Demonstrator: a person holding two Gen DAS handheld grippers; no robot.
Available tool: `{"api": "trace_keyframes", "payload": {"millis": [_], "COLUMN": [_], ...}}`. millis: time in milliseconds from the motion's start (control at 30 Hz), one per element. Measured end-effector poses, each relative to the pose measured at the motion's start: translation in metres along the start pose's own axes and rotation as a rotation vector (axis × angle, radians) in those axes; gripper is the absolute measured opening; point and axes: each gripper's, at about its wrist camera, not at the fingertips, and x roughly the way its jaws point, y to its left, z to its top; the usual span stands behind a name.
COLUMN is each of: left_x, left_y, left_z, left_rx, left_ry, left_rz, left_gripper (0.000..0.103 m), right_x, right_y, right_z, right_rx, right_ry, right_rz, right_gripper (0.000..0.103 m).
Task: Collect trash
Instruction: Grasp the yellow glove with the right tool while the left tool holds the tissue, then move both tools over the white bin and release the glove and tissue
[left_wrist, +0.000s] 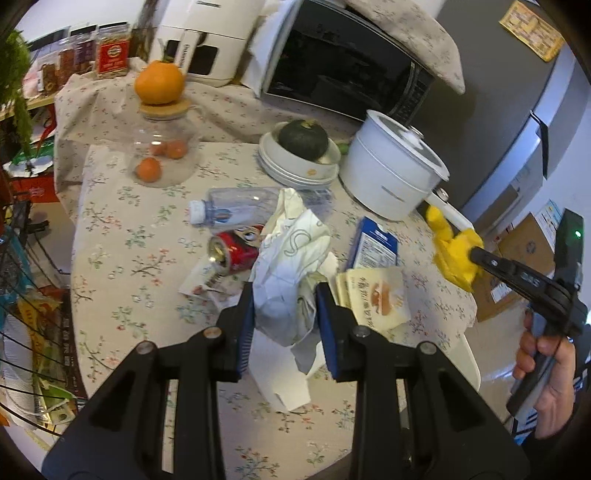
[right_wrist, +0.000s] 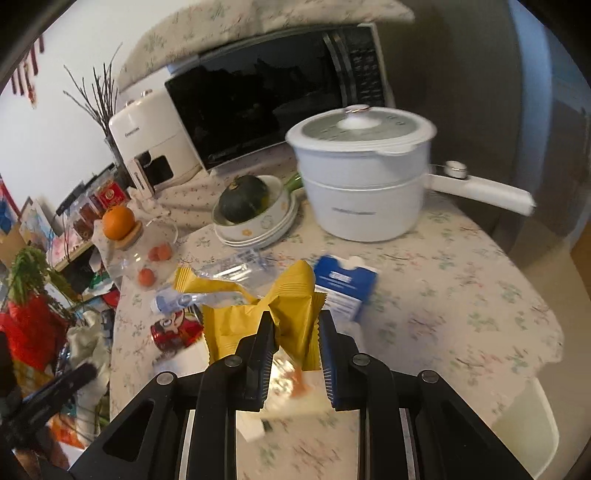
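Left wrist view: at the left edge a wire basket (left_wrist: 22, 332) holds packets. On the floral table (left_wrist: 122, 258), upper left, an orange (left_wrist: 159, 83) sits on a glass jar (left_wrist: 168, 147). At centre lie a plastic bottle (left_wrist: 236, 208), a red can (left_wrist: 232, 251) and a small wrapper (left_wrist: 207, 286), all just beside the crumpled paper (left_wrist: 291, 266). The left gripper (left_wrist: 285, 321), low in the frame, is clamped on that paper and lifts it clear of a white box (left_wrist: 280, 373). Right of it lie a blue carton (left_wrist: 375, 243) and a biscuit packet (left_wrist: 376, 295). Behind stand bowls with a squash (left_wrist: 303, 138) and a white pot (left_wrist: 391, 170). At far right a hand (left_wrist: 546, 376) holds the right gripper (left_wrist: 474, 254), which pinches a yellow wrapper (left_wrist: 452, 251) in front of the pot's handle.

Right wrist view, blurred: the right gripper's pads (right_wrist: 266, 347) press the yellow wrapper above the table, the bottle and can behind its left side.
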Motion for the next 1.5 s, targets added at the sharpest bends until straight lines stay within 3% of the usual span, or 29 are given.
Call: {"api": "trace_keyframes", "payload": {"millis": [267, 400, 633, 967, 1367, 1500], "left_x": [0.012, 0.016, 0.027, 0.043, 0.070, 0.076], "left_y": [-0.036, -0.054, -0.092, -0.155, -0.226, -0.245], "left_z": [-0.016, -0.022, -0.032, -0.061, -0.097, -0.108], "left_rx": [0.076, 0.101, 0.173, 0.304, 0.426, 0.459], "left_ry": [0.043, 0.061, 0.093, 0.156, 0.234, 0.254], "left_rz": [-0.052, -0.094, -0.148, -0.240, -0.334, -0.366], "left_gripper": [0.034, 0.034, 0.034, 0.034, 0.034, 0.034], "right_x": [-0.040, -0.059, -0.083, -0.095, -0.106, -0.112], "right_y": [-0.057, -0.075, -0.127, -0.200, -0.244, -0.253], "right_z": [-0.036, -0.048, -0.070, -0.116, -0.143, -0.147], "right_rx": [0.103, 0.060, 0.118, 0.209, 0.268, 0.306], "right_ry": [0.016, 0.009, 0.034, 0.154, 0.215, 0.210], "right_rz": [0.001, -0.056, -0.143, -0.291, -0.349, -0.346], "right_gripper": [0.024, 0.024, 0.024, 0.024, 0.026, 0.042]}}
